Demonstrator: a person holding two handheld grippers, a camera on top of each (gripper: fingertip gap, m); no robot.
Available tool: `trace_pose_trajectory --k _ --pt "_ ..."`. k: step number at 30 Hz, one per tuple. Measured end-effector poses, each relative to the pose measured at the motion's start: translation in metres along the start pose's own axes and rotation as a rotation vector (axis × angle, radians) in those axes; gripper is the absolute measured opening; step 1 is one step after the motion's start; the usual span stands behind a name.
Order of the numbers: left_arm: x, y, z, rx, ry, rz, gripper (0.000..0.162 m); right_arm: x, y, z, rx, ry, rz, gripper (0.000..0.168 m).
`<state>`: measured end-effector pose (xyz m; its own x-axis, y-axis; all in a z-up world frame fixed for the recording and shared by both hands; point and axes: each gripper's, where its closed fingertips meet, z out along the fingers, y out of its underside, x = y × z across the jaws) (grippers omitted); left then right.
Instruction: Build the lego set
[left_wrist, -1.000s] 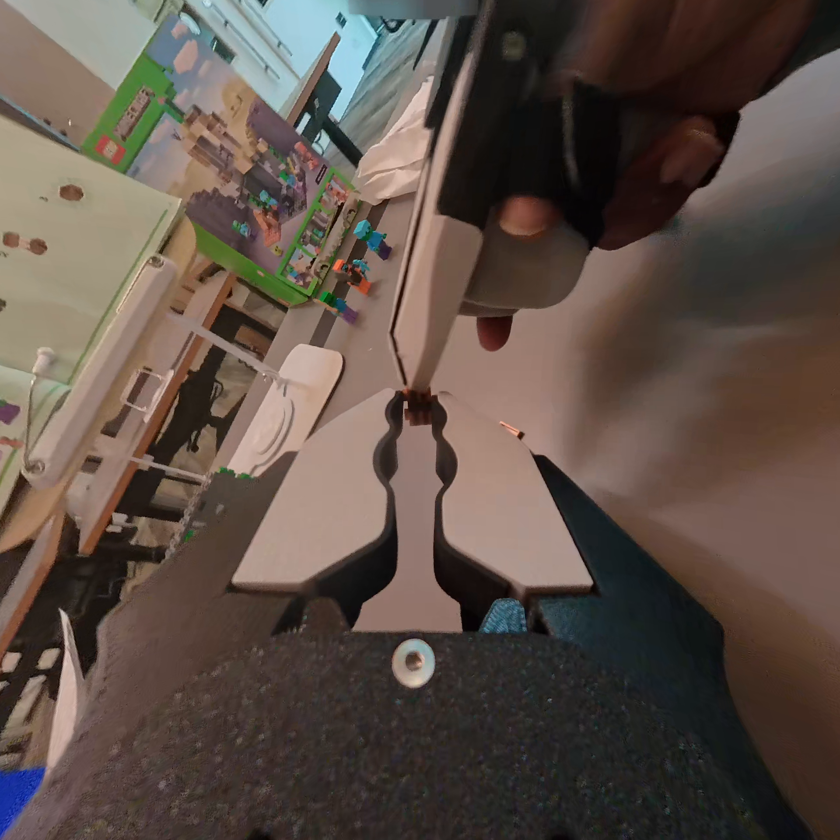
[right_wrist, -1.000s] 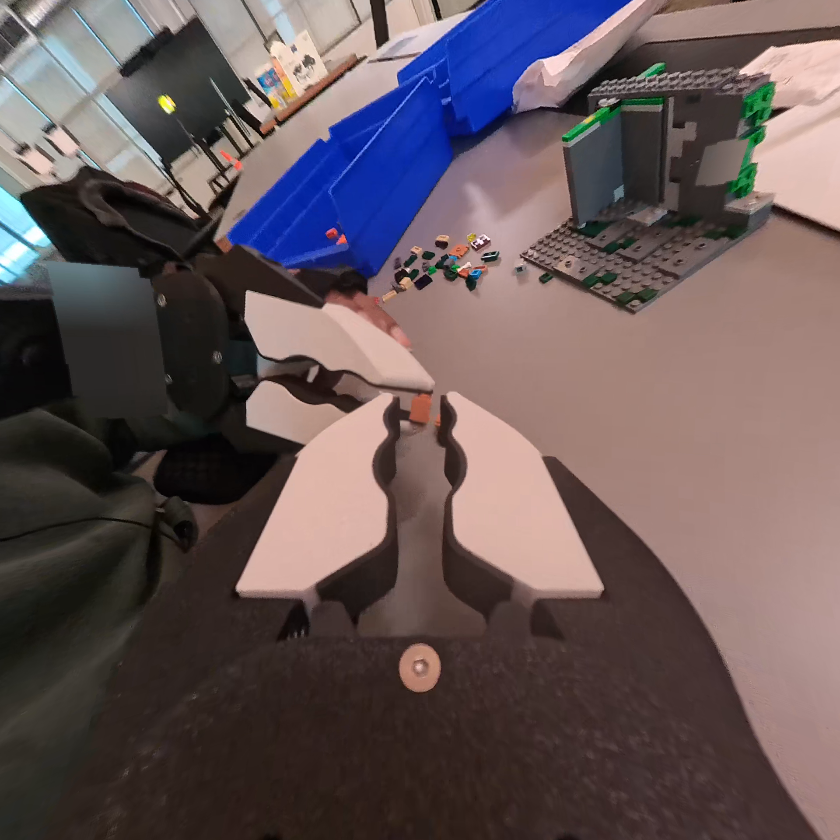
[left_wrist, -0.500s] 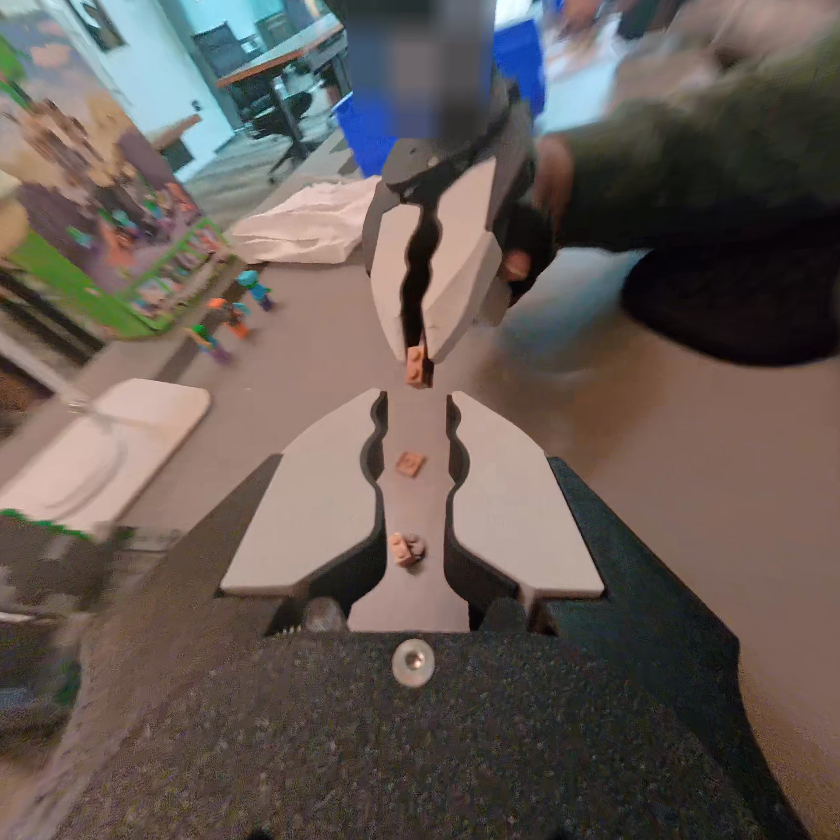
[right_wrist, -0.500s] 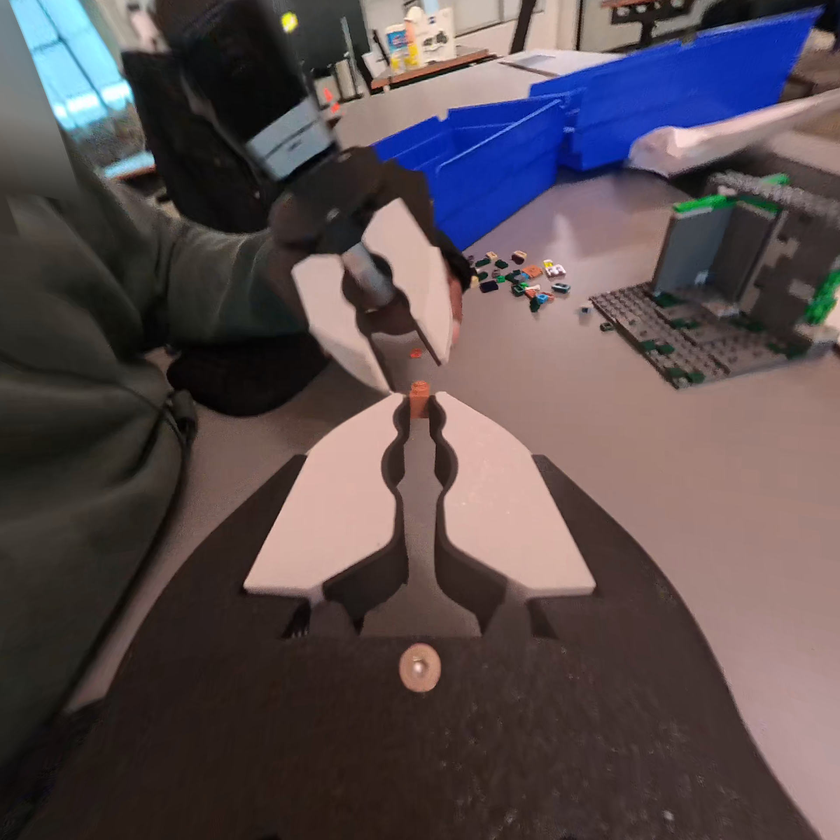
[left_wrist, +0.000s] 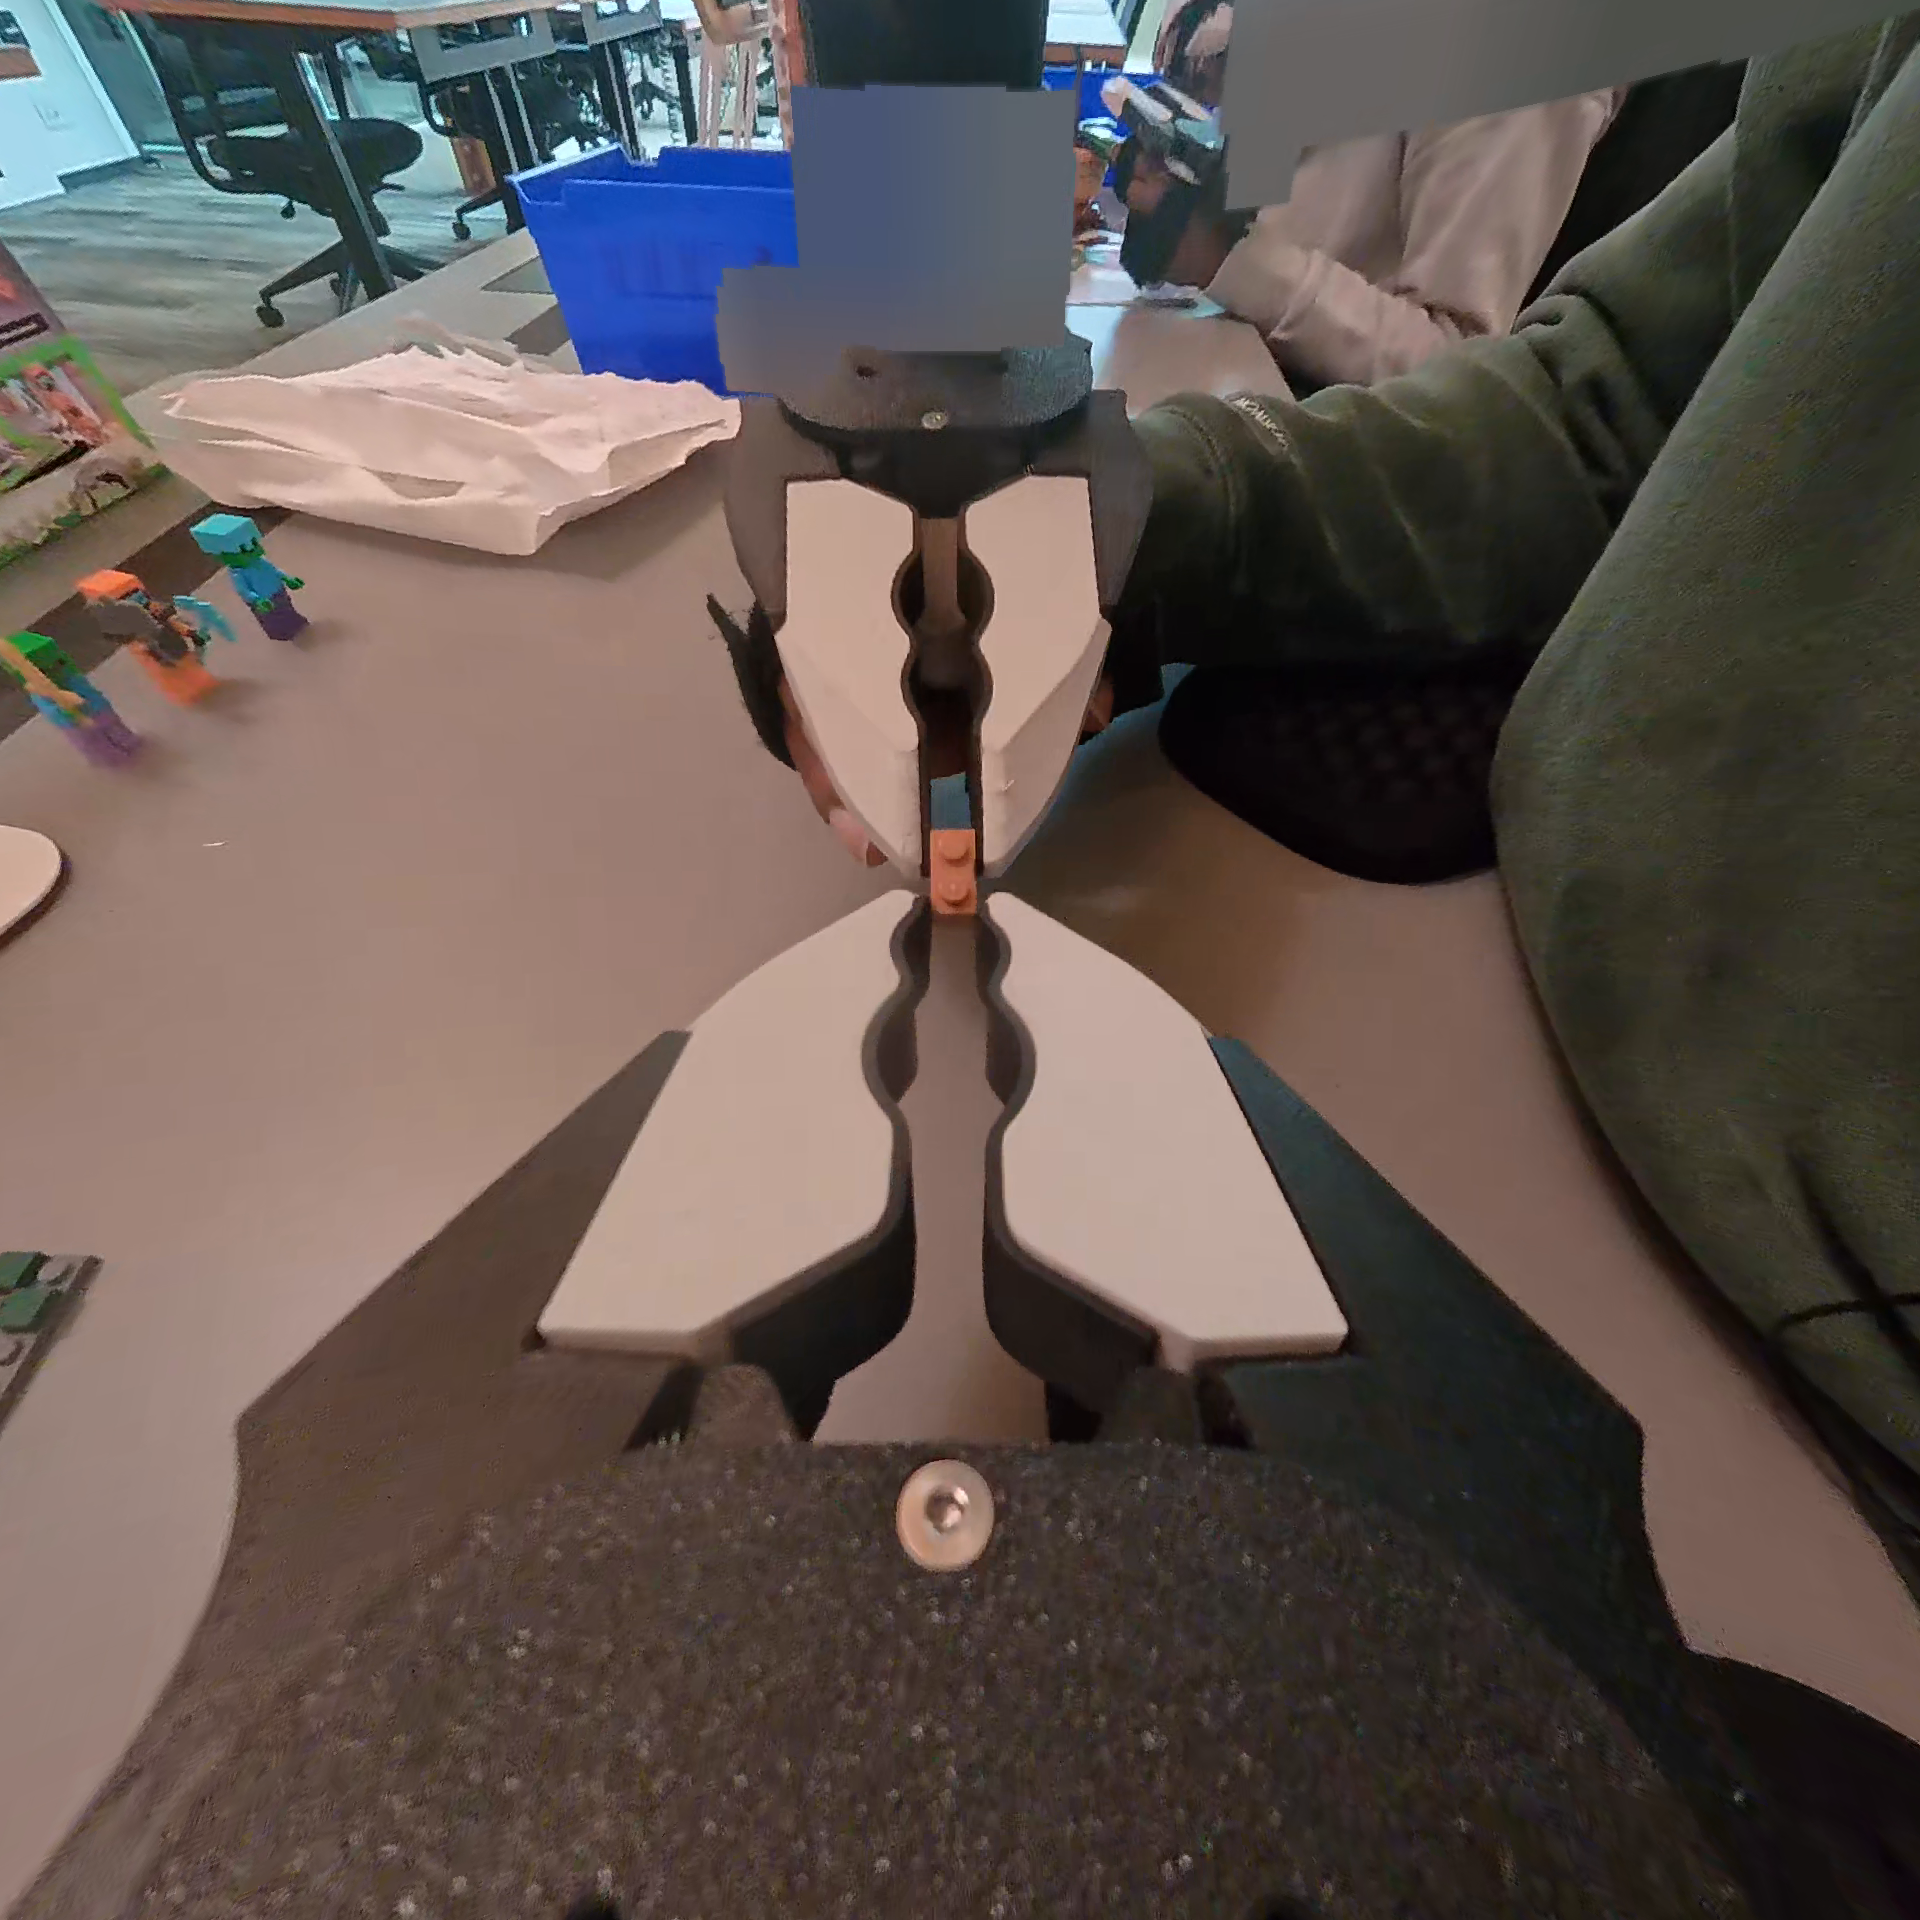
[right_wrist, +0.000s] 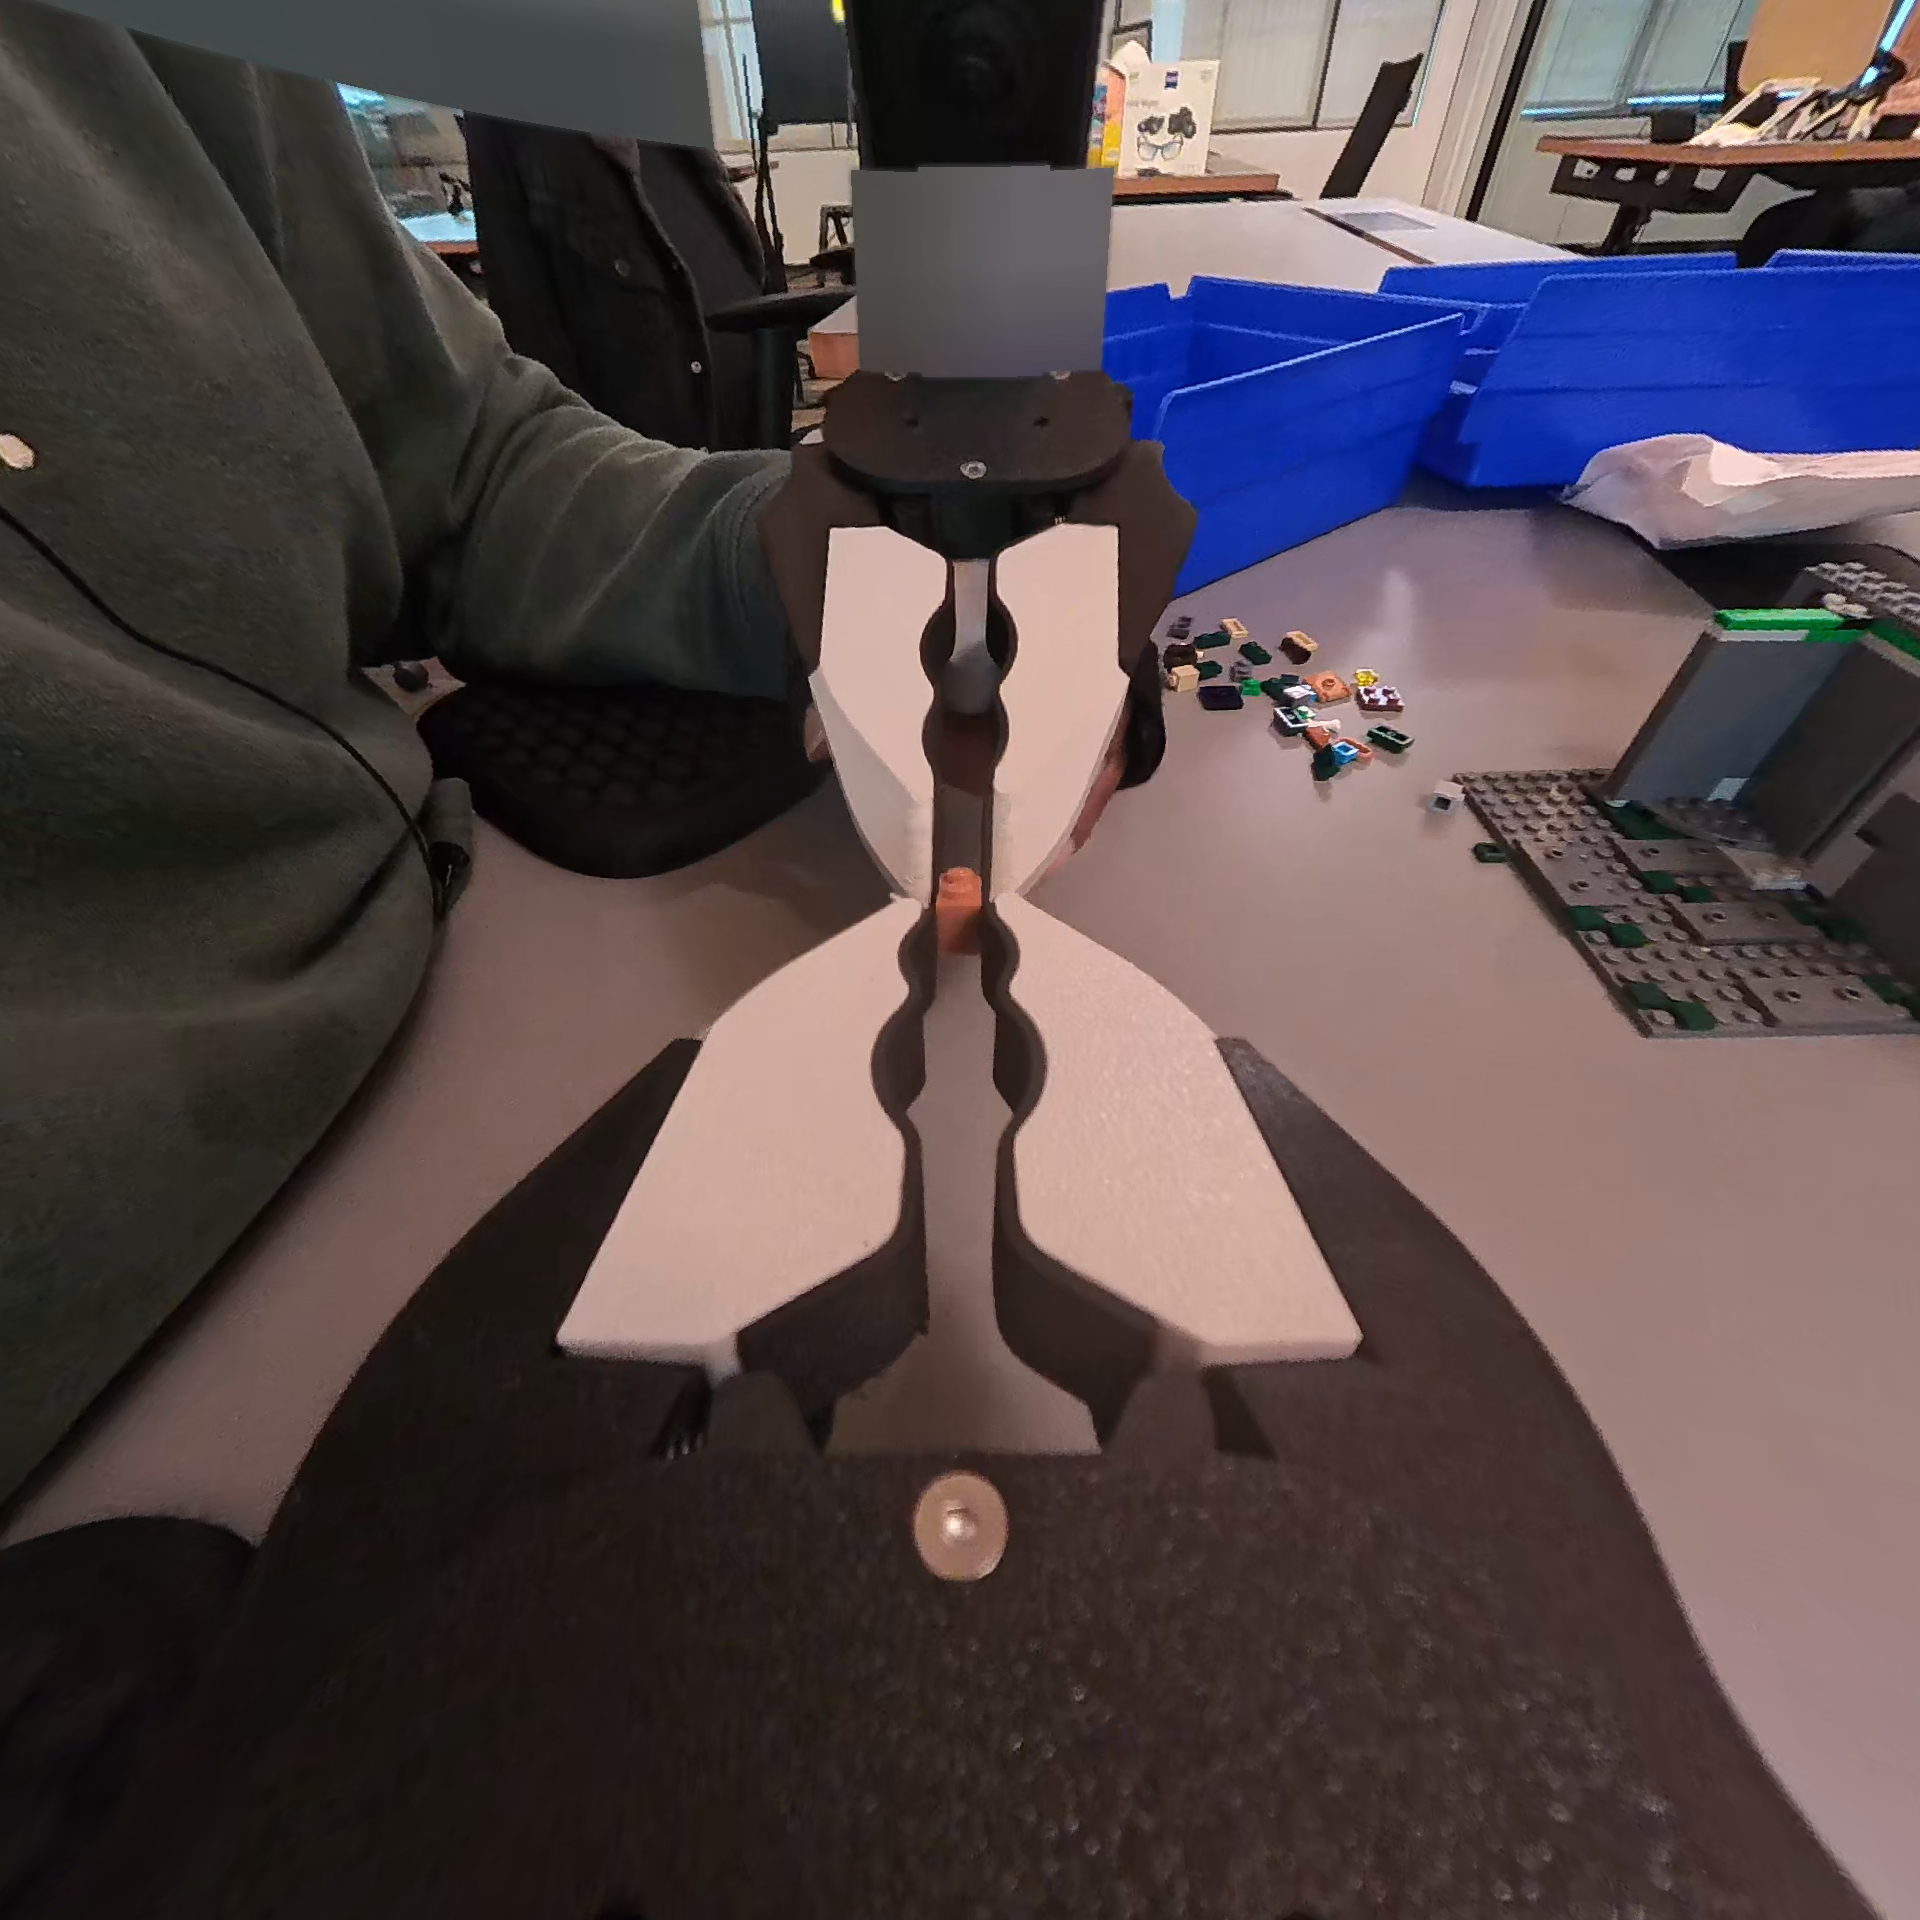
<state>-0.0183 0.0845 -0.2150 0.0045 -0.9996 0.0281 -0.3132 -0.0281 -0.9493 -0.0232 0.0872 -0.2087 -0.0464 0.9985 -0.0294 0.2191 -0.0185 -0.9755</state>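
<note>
The left tool (left_wrist: 951, 914) and the right tool (right_wrist: 958, 914) meet tip to tip above the grey surface (left_wrist: 436, 935), each pointing at the other. The right tool's white fingers (right_wrist: 1132, 1164) are clamped on a small orange-brown studded lego plate (left_wrist: 953, 871), which stands on end between the two sets of tips. The left tool's white fingers (left_wrist: 748, 1143) are drawn close together at that same plate (right_wrist: 956, 914); whether they actually grip it I cannot tell. Left of the left tool stand three small blocky lego figures (left_wrist: 156, 644), with a crumpled white paper bag (left_wrist: 436, 436) farther ahead. Right of the right tool lie a scatter of small loose lego pieces (right_wrist: 1299, 696) and, farther right, a partly built grey lego structure on a studded baseplate (right_wrist: 1745, 883). Blue plastic bins (right_wrist: 1455, 364) stand beyond the pieces.
</note>
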Motion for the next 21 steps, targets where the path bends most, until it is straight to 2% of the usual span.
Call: trace_pose_trajectory --k 4,7,11,21 --pt "-0.004 0.006 -0.004 -0.073 -0.034 0.019 0.008 0.005 0.006 0.002 -0.048 0.039 0.001 0.009" --pt "-0.021 0.021 -0.021 -0.192 -0.154 0.032 0.008 0.012 0.011 -0.001 -0.088 0.086 -0.002 0.009" --pt "-0.035 0.048 -0.036 -0.272 -0.264 -0.076 0.008 0.023 0.017 -0.002 -0.12 0.145 0.015 0.009" --pt "-0.042 0.069 -0.021 -0.36 -0.336 -0.126 0.008 0.031 0.033 0.007 -0.223 0.213 0.002 0.009"
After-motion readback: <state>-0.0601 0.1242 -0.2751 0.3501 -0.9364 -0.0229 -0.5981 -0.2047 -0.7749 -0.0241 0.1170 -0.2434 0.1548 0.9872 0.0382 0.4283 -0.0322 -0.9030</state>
